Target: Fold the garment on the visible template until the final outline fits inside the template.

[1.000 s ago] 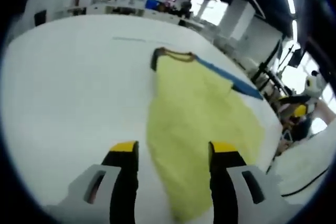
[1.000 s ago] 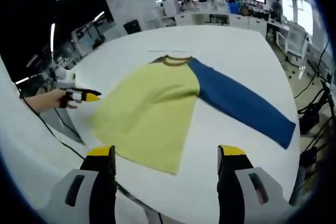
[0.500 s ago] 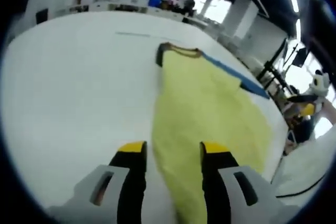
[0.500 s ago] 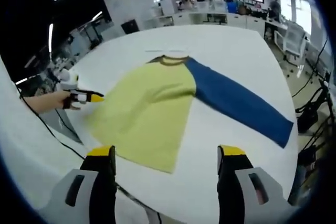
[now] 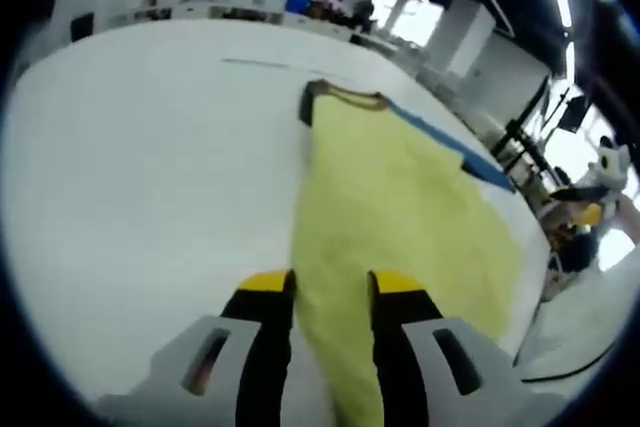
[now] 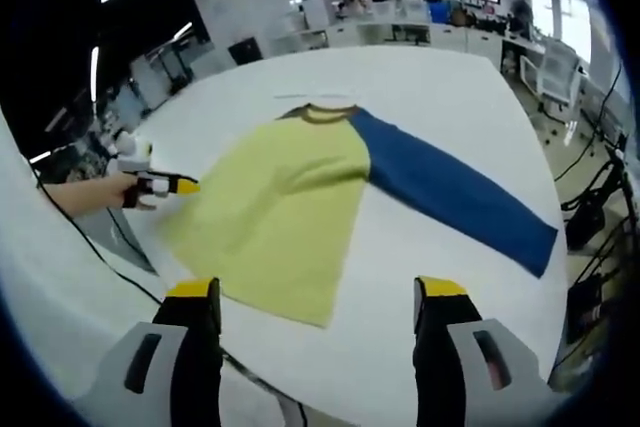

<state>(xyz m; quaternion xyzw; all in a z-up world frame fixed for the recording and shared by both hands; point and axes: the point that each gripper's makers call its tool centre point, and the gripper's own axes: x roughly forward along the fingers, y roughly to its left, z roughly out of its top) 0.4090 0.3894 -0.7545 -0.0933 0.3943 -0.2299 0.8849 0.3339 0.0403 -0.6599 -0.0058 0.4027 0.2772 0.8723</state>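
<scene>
A long-sleeved garment lies flat on the white table. It has a yellow body, a dark collar and a blue sleeve. My left gripper is open but narrow, its jaws on either side of the yellow side edge, with fabric filling the gap. In the right gripper view the garment spreads across the table with its blue sleeve stretched to the right. There the left gripper, held by a hand, sits at the garment's left edge. My right gripper hangs open near the hem, holding nothing.
A faint thin line marks the table just beyond the collar. Cables hang off the table's near left edge. Desks and monitors fill the far room, and a chair stands at the right.
My left gripper's jaws have drawn closer together around the yellow edge. The garment's left side has shifted slightly. The right gripper has stayed open and still.
</scene>
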